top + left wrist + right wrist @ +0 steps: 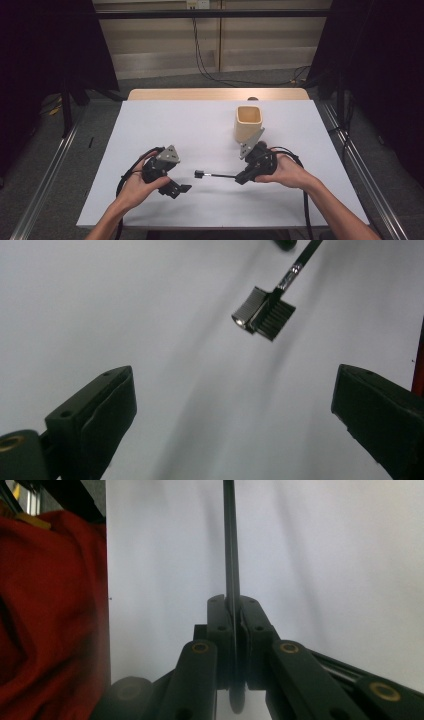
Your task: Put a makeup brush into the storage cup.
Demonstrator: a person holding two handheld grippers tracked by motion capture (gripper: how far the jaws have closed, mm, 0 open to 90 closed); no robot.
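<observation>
A small black brush with a comb-and-bristle head [199, 174] [264, 314] sticks out level above the white table [165, 125], head toward the left. My right gripper [243, 177] [233, 602] is shut on its thin black handle [230, 540], which runs straight out between the pads. My left gripper [178, 190] [232, 377] stands open just left of and nearer than the brush head, nothing between its jaws. A beige square cup [248, 122] stands upright behind the right gripper.
The white table top has bare room left of the cup and at the back. Black cables trail from both grippers toward the near edge. Red cloth [50, 610] shows at the left of the right gripper view.
</observation>
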